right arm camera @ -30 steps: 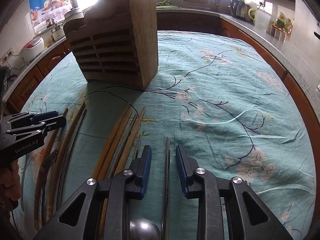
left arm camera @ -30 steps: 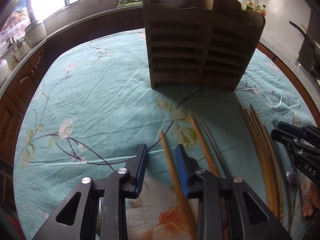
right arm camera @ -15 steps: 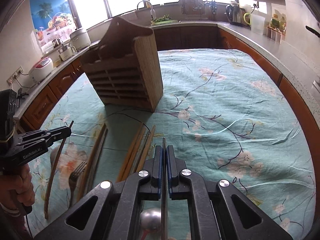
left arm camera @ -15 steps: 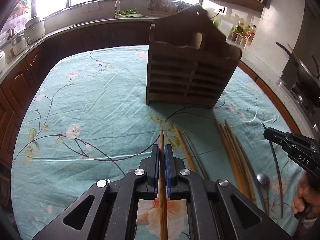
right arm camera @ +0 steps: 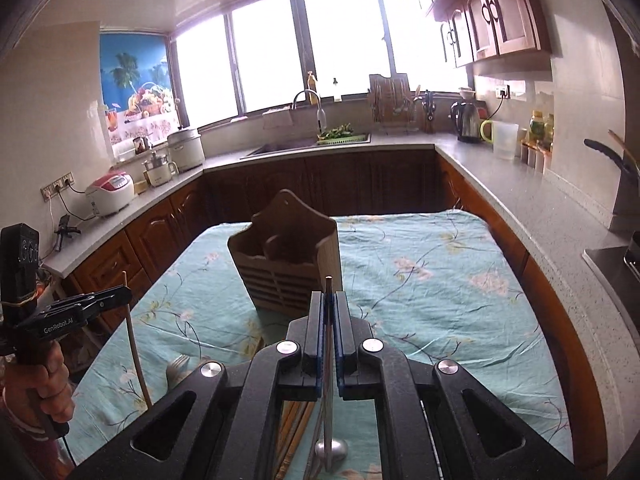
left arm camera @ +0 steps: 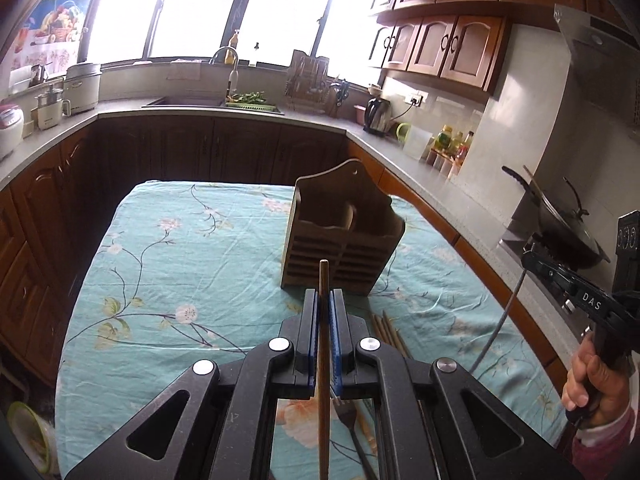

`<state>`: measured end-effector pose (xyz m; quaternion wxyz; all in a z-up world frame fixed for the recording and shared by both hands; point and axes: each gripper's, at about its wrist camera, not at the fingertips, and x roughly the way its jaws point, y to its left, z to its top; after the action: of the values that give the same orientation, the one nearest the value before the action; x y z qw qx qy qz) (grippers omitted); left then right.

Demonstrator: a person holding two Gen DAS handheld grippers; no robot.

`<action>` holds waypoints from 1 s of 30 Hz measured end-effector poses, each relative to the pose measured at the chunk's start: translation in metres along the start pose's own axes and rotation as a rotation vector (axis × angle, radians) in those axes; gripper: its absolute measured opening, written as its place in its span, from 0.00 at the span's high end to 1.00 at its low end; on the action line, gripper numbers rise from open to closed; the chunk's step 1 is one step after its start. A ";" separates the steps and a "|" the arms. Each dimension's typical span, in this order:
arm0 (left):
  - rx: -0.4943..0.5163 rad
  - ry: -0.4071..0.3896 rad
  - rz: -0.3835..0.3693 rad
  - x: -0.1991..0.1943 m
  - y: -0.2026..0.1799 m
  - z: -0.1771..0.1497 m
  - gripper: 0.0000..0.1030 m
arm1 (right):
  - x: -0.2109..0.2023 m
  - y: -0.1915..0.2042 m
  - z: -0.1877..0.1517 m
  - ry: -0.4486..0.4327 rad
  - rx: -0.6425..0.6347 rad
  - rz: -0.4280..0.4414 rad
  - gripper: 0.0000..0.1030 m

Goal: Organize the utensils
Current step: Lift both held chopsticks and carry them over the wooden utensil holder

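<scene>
A wooden utensil holder [left arm camera: 340,240] stands upright on the table with the teal floral cloth [left arm camera: 180,264]; it also shows in the right wrist view [right arm camera: 286,264]. My left gripper [left arm camera: 324,300] is shut on a wooden chopstick [left arm camera: 323,360] and holds it above the table. My right gripper [right arm camera: 329,300] is shut on a metal spoon [right arm camera: 329,400], bowl end low. Wooden chopsticks [left arm camera: 386,330] and a fork [left arm camera: 350,420] lie on the cloth below. The right gripper shows at the right of the left wrist view [left arm camera: 536,258], the left gripper at the left of the right wrist view [right arm camera: 116,294].
Kitchen counters [right arm camera: 520,184] with dark cabinets ring the table. A wok [left arm camera: 568,232] sits on the stove at the right. A sink [right arm camera: 304,146], a kettle [right arm camera: 466,122] and a rice cooker [right arm camera: 110,192] stand on the counters.
Both grippers closed, the left on a wooden chopstick, the right on the metal spoon. Both have since lifted well above the table and back from the holder.
</scene>
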<state>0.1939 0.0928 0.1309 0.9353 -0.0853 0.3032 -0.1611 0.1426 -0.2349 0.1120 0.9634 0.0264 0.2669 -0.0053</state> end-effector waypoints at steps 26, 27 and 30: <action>0.002 -0.182 -0.002 -0.019 0.000 0.019 0.97 | 0.005 0.002 0.046 -0.161 0.087 0.077 0.96; 0.001 -0.192 -0.005 -0.017 0.000 0.022 0.97 | 0.006 0.002 0.051 -0.175 0.092 0.080 0.96; 0.011 -0.221 -0.008 -0.013 0.000 0.035 0.97 | 0.011 0.002 0.070 -0.208 0.097 0.093 0.96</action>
<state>0.2052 0.0995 0.1661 0.9629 -0.0987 0.1968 -0.1559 0.1879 -0.2364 0.1664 0.9826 0.0846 0.1634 0.0237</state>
